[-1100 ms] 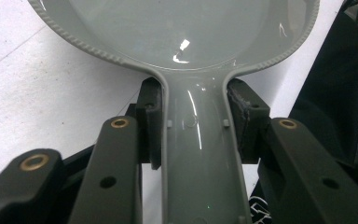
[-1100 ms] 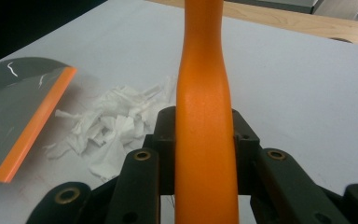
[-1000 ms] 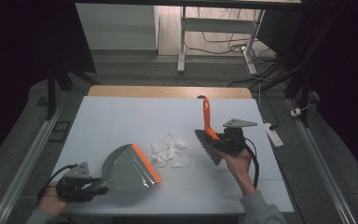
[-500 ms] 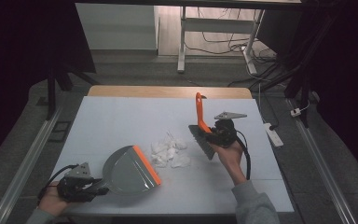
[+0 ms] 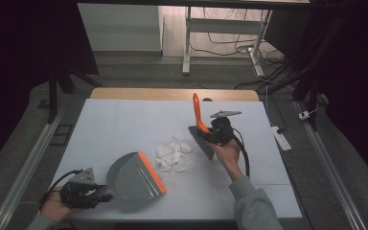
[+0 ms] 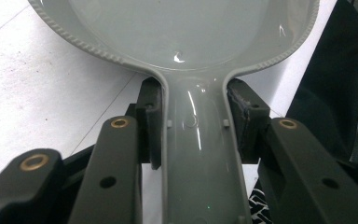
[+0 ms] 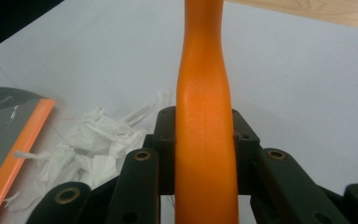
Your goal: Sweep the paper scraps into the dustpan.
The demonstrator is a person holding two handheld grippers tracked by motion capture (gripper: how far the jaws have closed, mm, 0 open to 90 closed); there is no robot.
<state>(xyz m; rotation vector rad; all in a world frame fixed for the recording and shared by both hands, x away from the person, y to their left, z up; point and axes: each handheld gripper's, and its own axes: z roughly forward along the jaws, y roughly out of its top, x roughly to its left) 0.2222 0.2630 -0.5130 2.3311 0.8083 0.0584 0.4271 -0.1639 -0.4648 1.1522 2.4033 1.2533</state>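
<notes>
A grey dustpan (image 5: pixel 134 176) with an orange lip lies near the table's front left. My left gripper (image 5: pixel 93 195) is shut on its handle (image 6: pixel 198 154), one pad on each side. A pile of torn white paper scraps (image 5: pixel 173 154) lies just right of the pan's lip, and shows in the right gripper view (image 7: pixel 93 144) too. My right gripper (image 5: pixel 213 133) is shut on the orange handle (image 7: pixel 204 121) of a hand brush (image 5: pixel 200 136), whose dark bristles stand just right of the scraps.
The white table top (image 5: pixel 124 120) has a wooden strip along its far edge. A power strip (image 5: pixel 280 138) lies on the floor to the right. Desk legs and cables stand beyond the table.
The right hand has carried the brush leftward, closer to the paper scraps. The left gripper and the dustpan have stayed in place.
</notes>
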